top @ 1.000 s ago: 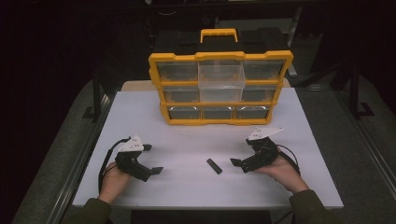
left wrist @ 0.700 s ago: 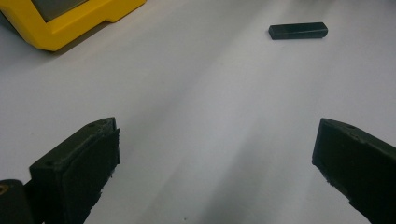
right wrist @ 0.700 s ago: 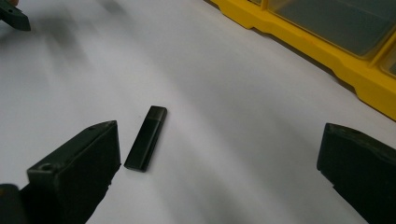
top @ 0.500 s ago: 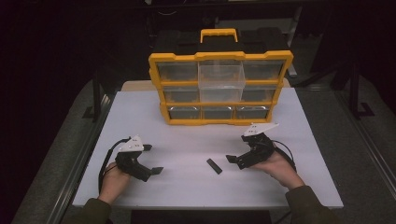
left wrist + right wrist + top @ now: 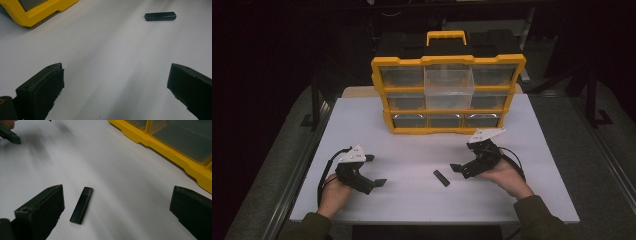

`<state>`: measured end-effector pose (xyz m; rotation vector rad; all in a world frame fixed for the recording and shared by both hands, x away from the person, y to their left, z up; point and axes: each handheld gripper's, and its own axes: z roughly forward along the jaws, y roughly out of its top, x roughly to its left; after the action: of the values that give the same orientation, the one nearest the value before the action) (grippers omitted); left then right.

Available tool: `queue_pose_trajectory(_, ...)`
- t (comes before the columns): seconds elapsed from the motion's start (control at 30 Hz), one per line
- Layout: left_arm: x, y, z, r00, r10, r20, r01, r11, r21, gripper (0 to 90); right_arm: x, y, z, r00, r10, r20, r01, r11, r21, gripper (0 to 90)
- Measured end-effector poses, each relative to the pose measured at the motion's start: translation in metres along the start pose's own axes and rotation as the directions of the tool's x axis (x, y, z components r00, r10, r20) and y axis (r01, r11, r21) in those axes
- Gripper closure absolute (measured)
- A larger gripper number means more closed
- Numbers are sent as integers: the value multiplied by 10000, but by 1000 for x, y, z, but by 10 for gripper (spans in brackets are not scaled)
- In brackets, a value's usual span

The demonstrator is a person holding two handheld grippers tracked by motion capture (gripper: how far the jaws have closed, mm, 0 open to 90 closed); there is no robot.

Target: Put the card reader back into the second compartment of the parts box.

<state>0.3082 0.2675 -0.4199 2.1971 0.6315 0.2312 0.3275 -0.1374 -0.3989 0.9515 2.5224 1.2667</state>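
High view: one yellow drawer cabinet [image 5: 447,95] with nine clear drawers stands at the back of the white table [image 5: 412,200]; one small black stick [image 5: 441,178] lies flat near the front, between two grippers; the left gripper [image 5: 374,171] rests wide open, holding nothing, well apart from the stick; the right gripper [image 5: 460,169] is wide open and empty, just beside the stick, not touching it.
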Motion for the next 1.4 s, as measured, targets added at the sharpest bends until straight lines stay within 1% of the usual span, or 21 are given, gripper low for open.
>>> queue_pose_trajectory(1.07,0,0,0,10000,17,-8,-17,10000,13,4,8,26,21,9984,-308,-479,306,9995,-51,0)
queue_pose_trajectory(1.4,0,0,0,10000,14,-12,-13,10000,5,4,13,35,29,9971,-432,-627,430,9991,-34,0)
